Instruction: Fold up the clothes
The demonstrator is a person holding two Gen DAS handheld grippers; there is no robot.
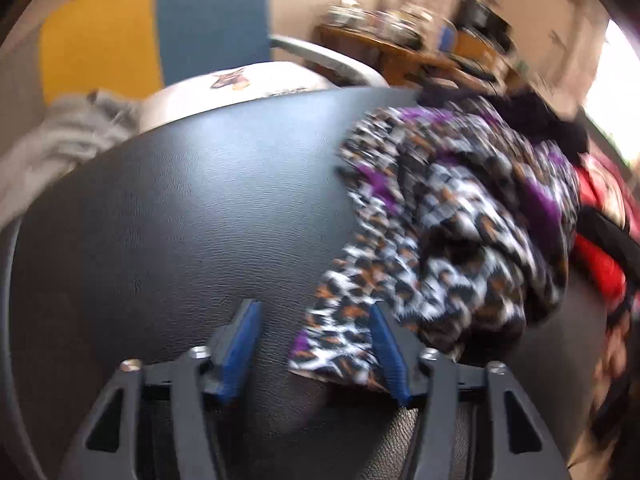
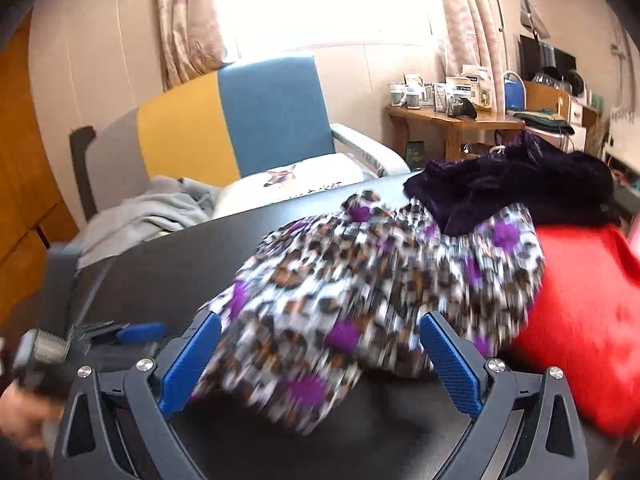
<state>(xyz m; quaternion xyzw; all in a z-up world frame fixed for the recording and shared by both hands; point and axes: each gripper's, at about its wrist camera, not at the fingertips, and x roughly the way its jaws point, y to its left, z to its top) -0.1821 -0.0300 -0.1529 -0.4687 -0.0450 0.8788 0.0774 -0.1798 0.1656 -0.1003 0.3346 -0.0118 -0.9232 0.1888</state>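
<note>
My left gripper [image 1: 314,328] sits low over the black table [image 1: 192,208] with its jaws apart. The near corner of the leopard-print garment [image 1: 440,232] lies between the blue pads [image 1: 244,344], resting against the right one; the left pad is clear of the cloth. The jaws do not clamp it.

My right gripper [image 2: 320,344] stands with its jaws wide. The same leopard-print garment [image 2: 360,280], white and brown with purple spots, lies bunched on the table [image 2: 168,272] between and beyond the blue pads [image 2: 192,356]. The picture is blurred, so I cannot tell whether either pad touches the cloth.

To the right, touching the print garment, lies a red garment [image 2: 580,320]. Farther off, a dark purple garment [image 2: 520,188] rests on the far edge of the print one.

In the right wrist view my left gripper [image 2: 120,334] appears at the near left, over the table.

Beyond the table stands a chair [image 2: 264,120] with yellow and blue back panels, a grey cloth [image 2: 148,212] on its seat. At the far right is a wooden desk [image 2: 452,124] carrying small items.
</note>
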